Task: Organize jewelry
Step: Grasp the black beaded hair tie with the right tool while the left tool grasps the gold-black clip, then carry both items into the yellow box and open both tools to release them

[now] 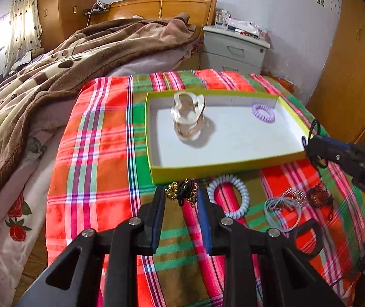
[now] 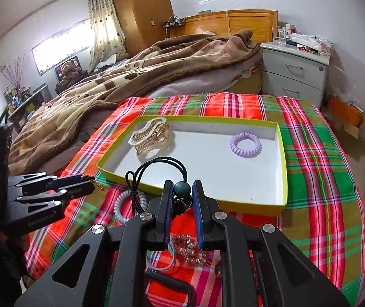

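Note:
A shallow yellow-green box with a white inside lies on the plaid cloth. It holds a translucent hair claw clip and a purple coil hair tie. My right gripper is shut on a black elastic hair tie with a dark green bead, held at the box's near edge. My left gripper is open just above a gold chain tangled with a black tie.
On the cloth in front of the box lie a pale blue coil tie, thin grey elastic bands, a rhinestone clip and a dark brown ornament. A rumpled brown blanket lies left; a nightstand stands behind.

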